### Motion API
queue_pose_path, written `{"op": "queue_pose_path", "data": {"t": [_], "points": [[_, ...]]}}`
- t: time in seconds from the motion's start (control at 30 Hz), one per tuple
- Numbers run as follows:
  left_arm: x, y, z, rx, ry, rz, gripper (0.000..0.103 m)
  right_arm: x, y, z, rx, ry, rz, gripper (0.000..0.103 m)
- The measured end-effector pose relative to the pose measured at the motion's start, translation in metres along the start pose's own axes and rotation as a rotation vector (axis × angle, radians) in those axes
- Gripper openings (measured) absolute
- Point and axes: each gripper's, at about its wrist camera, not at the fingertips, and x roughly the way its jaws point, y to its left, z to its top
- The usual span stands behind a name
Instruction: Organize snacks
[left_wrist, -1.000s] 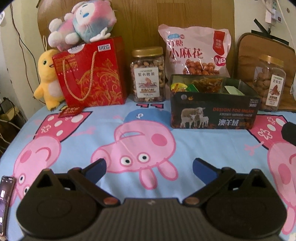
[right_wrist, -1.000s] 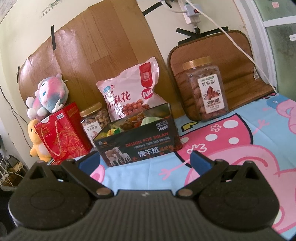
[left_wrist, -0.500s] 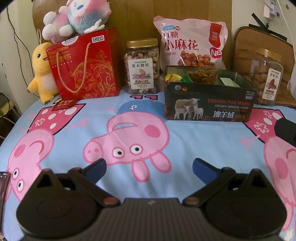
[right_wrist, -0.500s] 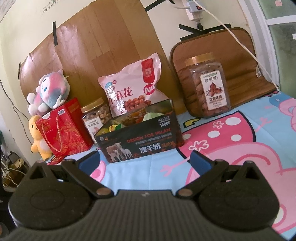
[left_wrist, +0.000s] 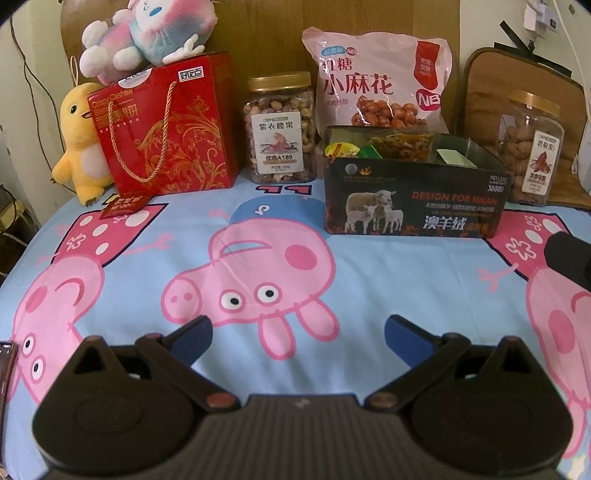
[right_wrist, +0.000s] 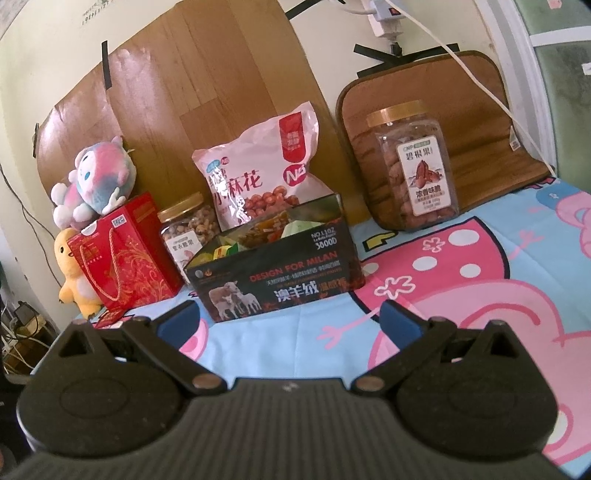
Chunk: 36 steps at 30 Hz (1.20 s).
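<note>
Left gripper (left_wrist: 298, 330): jaws spread wide, nothing between them, hovering over the near part of the cloth (left_wrist: 388, 266). Right gripper (right_wrist: 288, 314): likewise wide open and empty, tilted, looking toward the far row from the right side.

Snacks all stand along the far edge of the cloth. Left to right: red bag (left_wrist: 166, 125) with a plush (left_wrist: 147, 33) on top and a yellow duck (left_wrist: 79, 140) beside it; nut jar (left_wrist: 280, 127); pink pouch (left_wrist: 380, 81) leaning against the board behind the tin (left_wrist: 413, 210); pecan jar (right_wrist: 415, 170) far right, standing apart against a brown pad (right_wrist: 480, 110).

The tin is open-topped and already holds several small packets; which ones, too small to tell.

Judgement: approach step, no item yet picked. Task looks barely begun or mid-way; cannot say which.

Next move likely calls for one gripper to advance to a jar or the pouch, jaws kept wide enough to straddle it. Jars look rigid and easy to clamp; the pouch may crumple or slip.
</note>
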Motion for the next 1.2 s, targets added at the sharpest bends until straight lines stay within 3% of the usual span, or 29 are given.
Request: {"op": "queue_pose_path", "data": {"t": [1.2], "points": [[-0.0016, 0.0, -0.0034, 0.013, -0.002, -0.011, 0.103, -0.0007, 0.001, 0.0012, -0.009, -0.006, -0.001, 0.103]]}}
